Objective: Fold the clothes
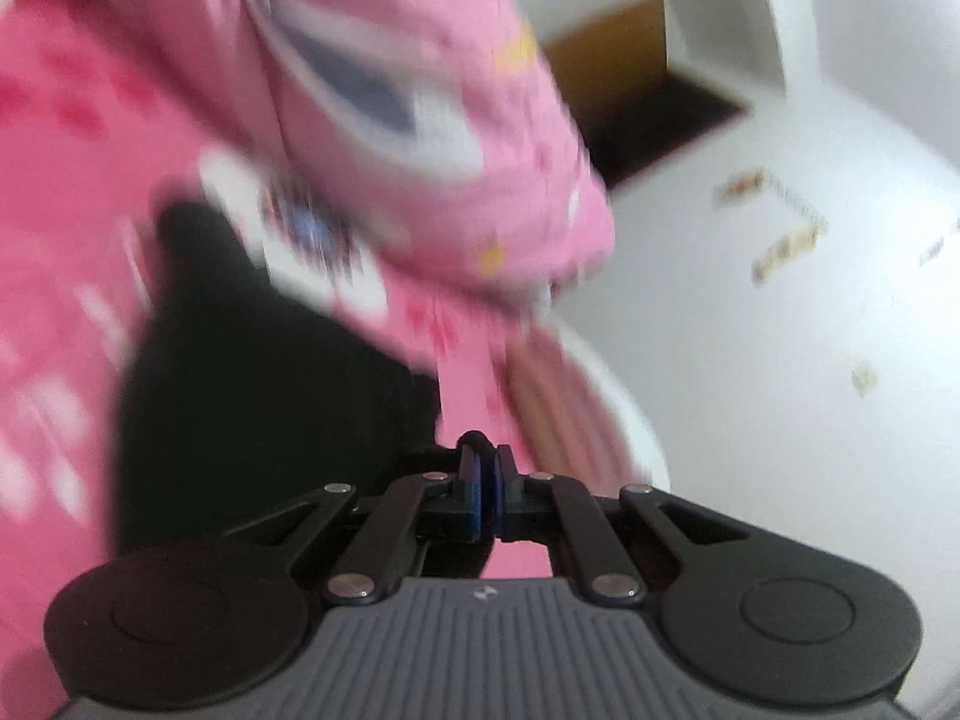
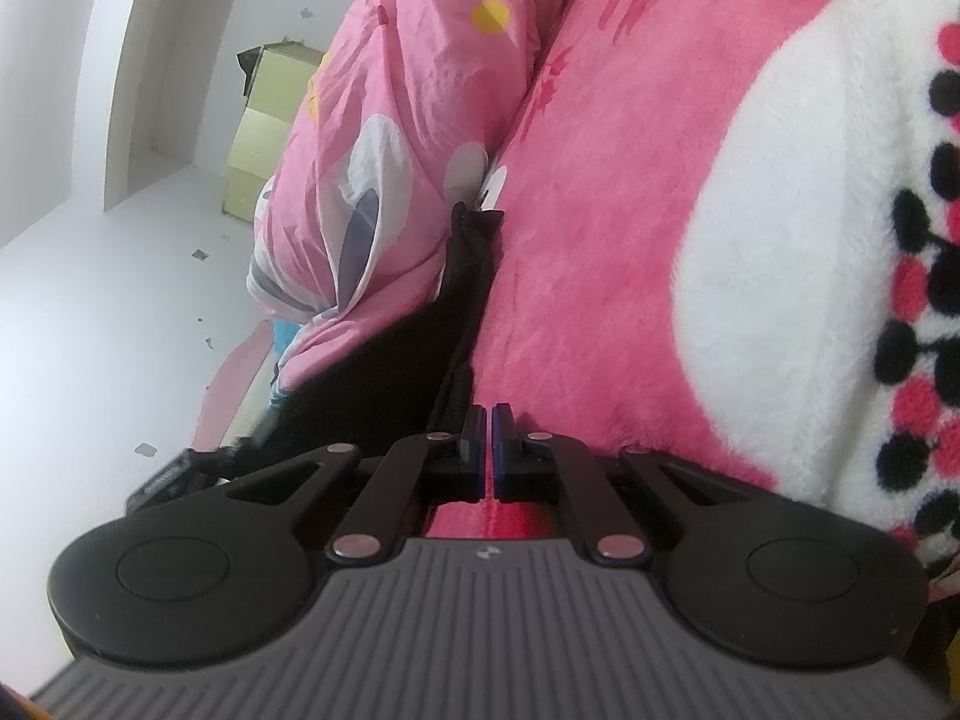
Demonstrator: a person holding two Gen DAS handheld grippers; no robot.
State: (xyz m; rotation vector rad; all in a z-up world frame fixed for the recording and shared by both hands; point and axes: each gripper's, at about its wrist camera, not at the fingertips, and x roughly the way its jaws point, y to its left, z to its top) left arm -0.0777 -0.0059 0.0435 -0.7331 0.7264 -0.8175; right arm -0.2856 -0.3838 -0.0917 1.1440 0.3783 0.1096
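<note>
A white floor (image 2: 90, 312) spreads out in bright, even light, dotted with small scraps of debris (image 2: 198, 253). A white wall (image 2: 174, 42) with a recessed niche rises behind it. Beside that wall stands a yellow-green cardboard box (image 2: 264, 132), its flaps open.

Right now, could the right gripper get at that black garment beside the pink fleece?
Probably yes. The black garment hangs just beside the right gripper, at its fingertips, with nothing between them. Its jaws are shut, though, so they would have to open first.
</note>
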